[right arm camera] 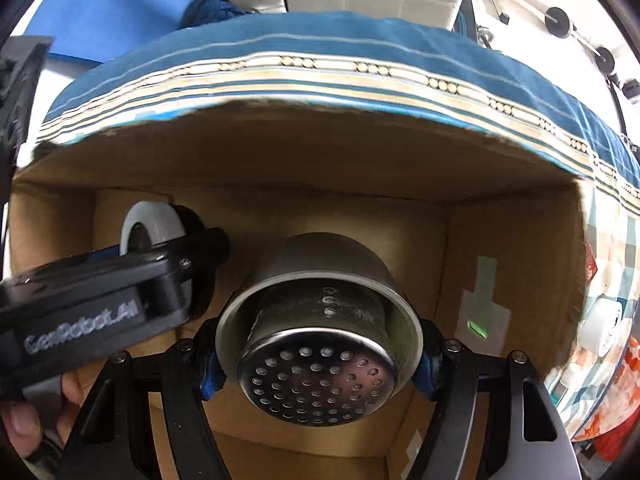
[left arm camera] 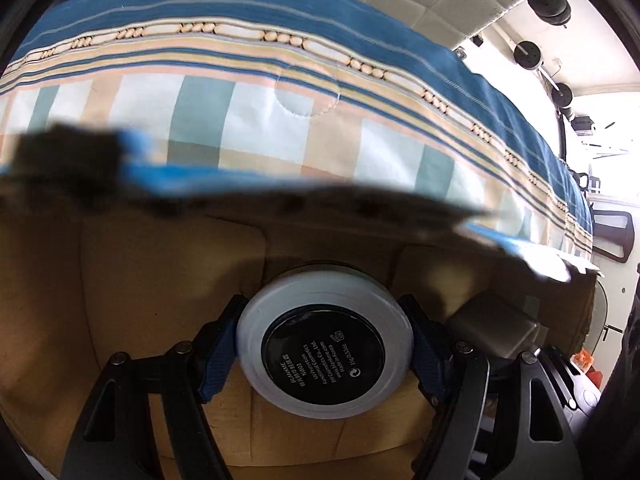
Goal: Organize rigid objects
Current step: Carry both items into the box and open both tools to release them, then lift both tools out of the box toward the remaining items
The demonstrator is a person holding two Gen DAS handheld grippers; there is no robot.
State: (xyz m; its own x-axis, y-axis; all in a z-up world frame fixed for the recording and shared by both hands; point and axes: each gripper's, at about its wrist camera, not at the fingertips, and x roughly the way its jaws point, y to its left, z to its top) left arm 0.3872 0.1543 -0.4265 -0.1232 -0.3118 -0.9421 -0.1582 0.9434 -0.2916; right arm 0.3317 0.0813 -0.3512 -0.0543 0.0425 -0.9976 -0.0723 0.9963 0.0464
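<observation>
Both loads sit clamped over the cardboard box (right arm camera: 512, 248).
Your right gripper (right arm camera: 318, 354) pinches the perforated steel cup (right arm camera: 320, 376) by its rim; your left gripper (left arm camera: 324, 344) squeezes the round cosmetic compact (left arm camera: 324, 344), both inside the box, probably for packing.

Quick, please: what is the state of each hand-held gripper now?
Left hand-held gripper: closed on the round cosmetic compact.
Right hand-held gripper: closed on the metal strainer cup.

Bright window glare, blurred box rim (left arm camera: 280, 200), fisheye-warped edges.
</observation>
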